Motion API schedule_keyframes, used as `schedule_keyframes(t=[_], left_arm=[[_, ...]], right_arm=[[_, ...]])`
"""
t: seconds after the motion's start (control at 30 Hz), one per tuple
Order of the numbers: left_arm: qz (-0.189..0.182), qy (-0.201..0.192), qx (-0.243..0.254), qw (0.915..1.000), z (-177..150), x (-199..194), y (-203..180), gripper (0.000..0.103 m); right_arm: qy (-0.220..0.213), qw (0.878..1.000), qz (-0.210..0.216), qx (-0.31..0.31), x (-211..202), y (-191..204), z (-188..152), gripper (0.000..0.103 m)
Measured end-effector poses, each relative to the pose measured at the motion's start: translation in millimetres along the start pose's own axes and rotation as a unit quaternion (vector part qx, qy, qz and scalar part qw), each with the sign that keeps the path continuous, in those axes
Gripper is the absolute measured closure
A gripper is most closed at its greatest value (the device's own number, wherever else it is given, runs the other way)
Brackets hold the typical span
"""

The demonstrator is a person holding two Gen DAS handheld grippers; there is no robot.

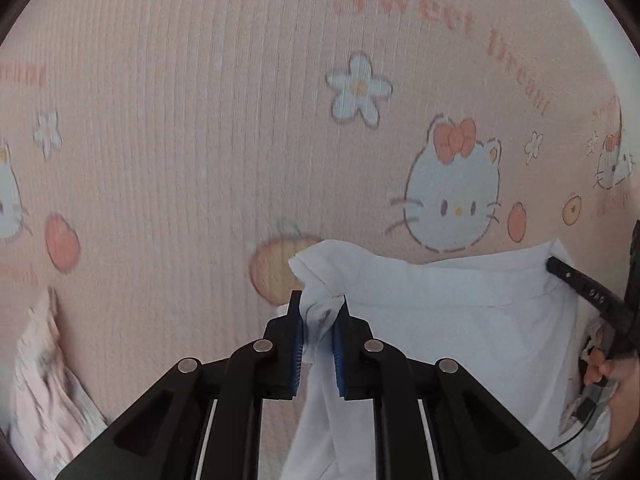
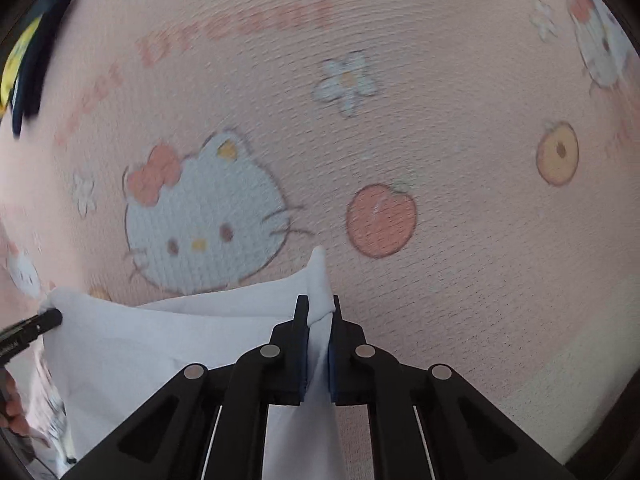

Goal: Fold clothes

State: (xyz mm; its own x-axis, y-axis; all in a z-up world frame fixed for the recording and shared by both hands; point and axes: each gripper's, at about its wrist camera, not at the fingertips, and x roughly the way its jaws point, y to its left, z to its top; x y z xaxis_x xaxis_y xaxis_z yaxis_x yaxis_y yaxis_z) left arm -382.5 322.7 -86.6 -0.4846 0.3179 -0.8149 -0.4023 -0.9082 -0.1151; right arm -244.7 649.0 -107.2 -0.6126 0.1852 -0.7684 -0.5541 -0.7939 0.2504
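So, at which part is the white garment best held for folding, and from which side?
By its top edge corners, as now: the left gripper pinches one bunched corner of the white garment, the right gripper the other. Coming from the near side seems best, since the cloth between them stretches taut over the pink sheet.

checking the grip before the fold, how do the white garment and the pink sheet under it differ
The white garment is plain and smooth; the pink sheet is ribbed and printed with cats, flowers, fruit and lettering. The garment is bunched and pinched at two corners, by the left hand-held gripper and the right hand-held gripper; the sheet lies spread flat, ungripped. The garment covers only part of the sheet. Both are pale fabric.
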Motion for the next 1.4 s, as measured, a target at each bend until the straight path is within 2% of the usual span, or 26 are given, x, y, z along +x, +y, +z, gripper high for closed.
schedule_keyframes(t=[0.07,0.17,0.3,0.47,0.7,0.73,0.87,0.97,1.03,1.07,1.1,1.13,1.17,1.23,1.27,1.4], left_arm=[[0.01,-0.014,0.018,0.9997,9,1,1,0.092],[0.036,-0.015,0.039,0.9985,17,8,-7,0.092],[0.061,-0.014,0.047,0.9969,22,23,-11,0.092],[0.078,-0.013,0.021,0.9966,25,33,0,0.092],[0.115,0.009,0.025,0.993,21,57,16,0.092],[0.121,0.012,0.026,0.9923,21,61,19,0.092],[0.075,0.043,-0.001,0.9963,24,68,32,0.091],[-0.006,0.06,-0.071,0.9957,28,63,50,0.091],[-0.063,0.071,-0.121,0.9882,31,59,62,0.09],[-0.085,0.075,-0.144,0.9831,32,56,68,0.086],[-0.103,0.078,-0.166,0.9777,32,52,73,0.081],[-0.111,0.079,-0.18,0.9742,33,46,77,0.061],[-0.111,0.071,-0.185,0.9738,33,38,78,0.038],[-0.115,0.041,-0.178,0.9765,34,19,75,0.028],[-0.118,0.032,-0.174,0.9771,35,10,74,0.027],[-0.124,0.042,-0.168,0.977,38,-7,71,0.027]], right_arm=[[-0.025,1.0,0.015,0.011,-2,-10,5,0.098],[-0.028,1.0,-0.001,0.01,7,-8,4,0.098],[-0.009,1.0,-0.013,0.008,22,-7,4,0.098],[0.01,1.0,-0.019,0.014,42,-9,14,0.098],[0.038,0.993,-0.108,-0.012,67,-24,25,0.098],[0.038,0.994,-0.103,-0.009,65,-25,24,0.098],[0.038,0.996,-0.076,0.005,53,-27,23,0.098],[0.037,0.998,-0.057,0.016,44,-28,21,0.097],[0.036,0.998,-0.044,0.023,39,-29,20,0.096],[0.043,0.998,-0.048,0.018,36,-25,16,0.09],[0.044,0.998,-0.05,0.018,30,-22,14,0.073],[0.045,0.997,-0.052,0.018,25,-19,13,0.059],[0.045,0.997,-0.055,0.018,19,-17,11,0.038],[0.047,0.997,-0.059,0.018,8,-11,8,0.035],[0.048,0.997,-0.062,0.018,3,-8,7,0.035],[0.051,0.996,-0.071,0.017,-19,4,1,0.035]])
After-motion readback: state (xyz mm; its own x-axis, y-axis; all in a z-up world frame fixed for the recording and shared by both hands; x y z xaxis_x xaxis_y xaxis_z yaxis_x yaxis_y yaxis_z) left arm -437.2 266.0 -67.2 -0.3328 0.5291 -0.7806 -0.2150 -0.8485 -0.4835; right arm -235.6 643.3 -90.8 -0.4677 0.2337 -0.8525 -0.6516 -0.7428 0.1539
